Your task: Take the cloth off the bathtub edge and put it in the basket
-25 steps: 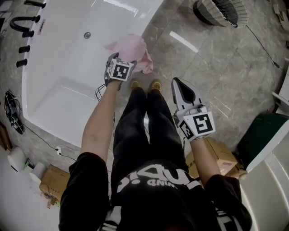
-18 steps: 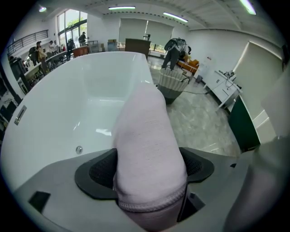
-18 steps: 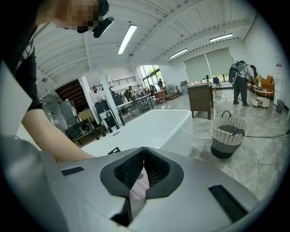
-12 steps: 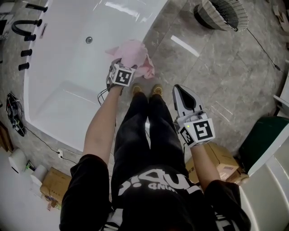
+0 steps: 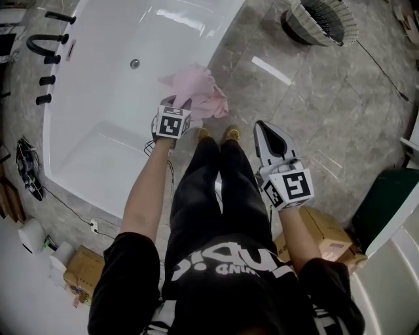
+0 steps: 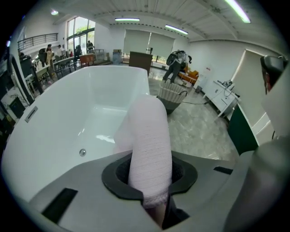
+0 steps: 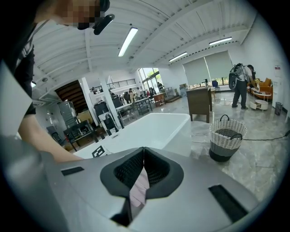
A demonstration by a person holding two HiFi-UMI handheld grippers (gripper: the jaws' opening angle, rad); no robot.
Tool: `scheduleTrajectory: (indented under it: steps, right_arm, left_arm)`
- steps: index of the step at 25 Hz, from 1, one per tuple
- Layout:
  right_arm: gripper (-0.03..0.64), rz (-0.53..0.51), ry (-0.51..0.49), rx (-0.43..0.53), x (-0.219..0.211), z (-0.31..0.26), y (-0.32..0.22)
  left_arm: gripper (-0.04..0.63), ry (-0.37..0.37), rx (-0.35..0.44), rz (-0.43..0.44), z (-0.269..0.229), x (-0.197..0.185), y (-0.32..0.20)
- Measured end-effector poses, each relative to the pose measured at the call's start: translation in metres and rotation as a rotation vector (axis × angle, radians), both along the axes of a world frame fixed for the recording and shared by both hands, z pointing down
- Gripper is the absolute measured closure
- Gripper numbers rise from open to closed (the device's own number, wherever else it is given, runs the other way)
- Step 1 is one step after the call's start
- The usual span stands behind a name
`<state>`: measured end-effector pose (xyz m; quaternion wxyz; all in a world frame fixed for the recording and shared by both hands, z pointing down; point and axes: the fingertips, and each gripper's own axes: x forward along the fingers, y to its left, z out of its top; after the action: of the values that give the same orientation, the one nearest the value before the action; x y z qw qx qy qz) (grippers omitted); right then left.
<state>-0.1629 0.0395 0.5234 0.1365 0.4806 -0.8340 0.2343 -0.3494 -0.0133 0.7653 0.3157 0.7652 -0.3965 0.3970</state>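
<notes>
A pink cloth [image 5: 201, 90] lies bunched over the right edge of the white bathtub [image 5: 226, 36]. My left gripper [image 5: 180, 105] reaches into it from the near side; its jaws have just been closing. In the left gripper view the cloth [image 6: 147, 145] stands as a pinched roll between the pads of the left gripper [image 6: 149, 174]. My right gripper [image 5: 267, 129] hangs over the floor to the right, its jaws together and holding nothing; in its own view the right gripper [image 7: 143, 154] looks toward the tub. The woven basket [image 5: 321, 19] stands on the floor at the far right.
Black taps [image 5: 46, 46] line the tub's left side. Cardboard boxes [image 5: 321, 229] and a dark green cabinet [image 5: 386, 196] sit at the right near me. A thin cable [image 5: 383, 69] runs across the tiled floor beside the basket [image 7: 226, 138].
The left gripper has shut on the pink cloth and risen a little, so the cloth bunches upward. The right gripper has stayed where it was.
</notes>
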Motion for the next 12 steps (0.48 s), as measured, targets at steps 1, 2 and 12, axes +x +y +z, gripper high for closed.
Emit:
scheduleTrajectory:
  steps: [1,2,12]
  right_arm:
    - [0.603,0.000,0.003,0.000,0.001,-0.002,0.001]
    - [0.603,0.001,0.006,-0.001,0.003,-0.004,0.002]
    - [0.603,0.063,0.017,0.051,0.034,-0.061,0.007]
  left_arm:
    - [0.494,0.004,0.002,-0.002,-0.006,-0.002,0.004]
    - [0.495,0.007,-0.002,-0.004,-0.011,-0.003,0.009]
    - [0.500,0.133,0.049,-0.129,-0.133,0.002,0.044]
